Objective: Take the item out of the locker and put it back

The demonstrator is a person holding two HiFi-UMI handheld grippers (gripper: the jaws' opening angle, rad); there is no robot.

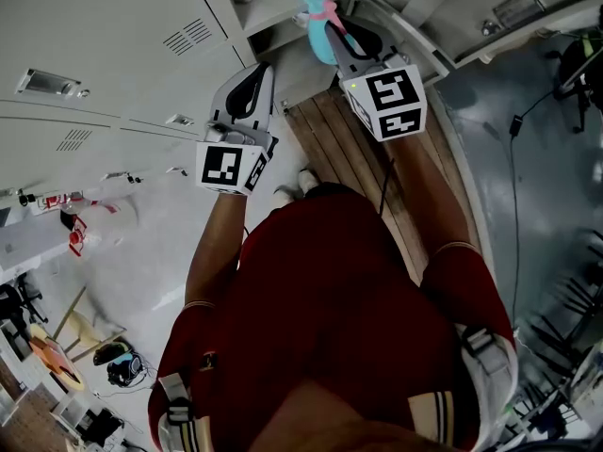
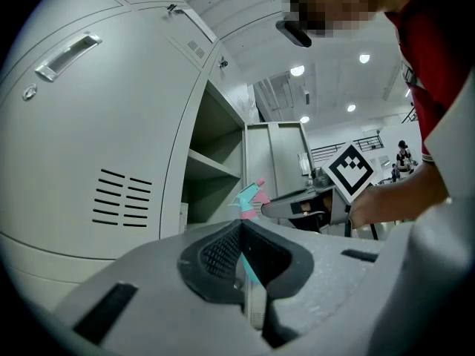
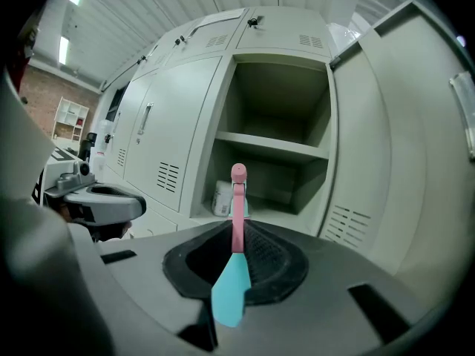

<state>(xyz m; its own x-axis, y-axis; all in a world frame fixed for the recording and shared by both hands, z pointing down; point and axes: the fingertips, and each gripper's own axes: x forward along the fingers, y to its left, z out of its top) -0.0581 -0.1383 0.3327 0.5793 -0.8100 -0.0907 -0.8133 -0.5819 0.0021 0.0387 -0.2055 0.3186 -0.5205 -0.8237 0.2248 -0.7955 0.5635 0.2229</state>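
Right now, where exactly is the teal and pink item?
In the right gripper view, the teal and pink item is clamped in the right tongs at centre, in front of the open locker, with a white container behind it.

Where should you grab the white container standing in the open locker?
Around the middle of the white container, pinching its two sides, coming straight in through the open front of the locker. It stands upright near the left wall, under a shelf, so top and side approaches look blocked.
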